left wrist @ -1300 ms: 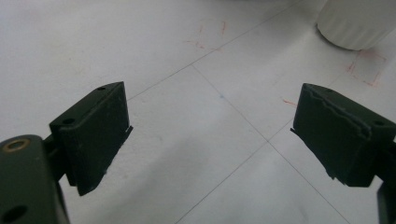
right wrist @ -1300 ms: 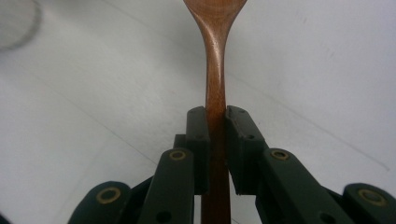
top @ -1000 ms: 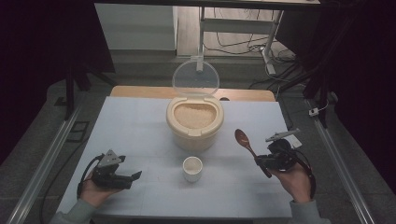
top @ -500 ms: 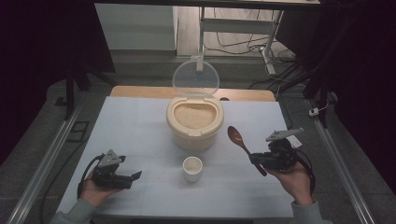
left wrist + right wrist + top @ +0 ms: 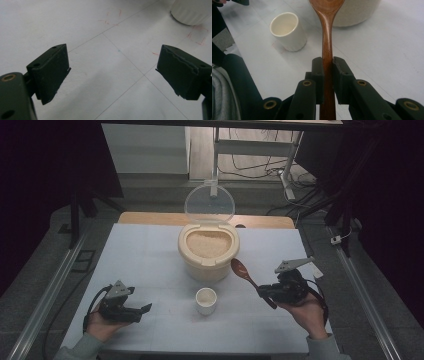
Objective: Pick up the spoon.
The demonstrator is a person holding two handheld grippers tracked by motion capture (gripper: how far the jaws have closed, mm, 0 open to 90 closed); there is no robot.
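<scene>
Two grippers: the right gripper (image 5: 267,293), fingers clamping the brown wooden spoon (image 5: 248,276), had moved toward the cream rice container (image 5: 208,251); the left gripper (image 5: 144,309) stayed, fingers wide.

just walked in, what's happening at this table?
A person holds a claw in each hand. The right claw is shut on the handle of a wooden spoon, whose bowl is raised beside the open tub of rice. A small empty cup stands in front of the tub. The left claw is open with nothing between its jaws, low over the table.
</scene>
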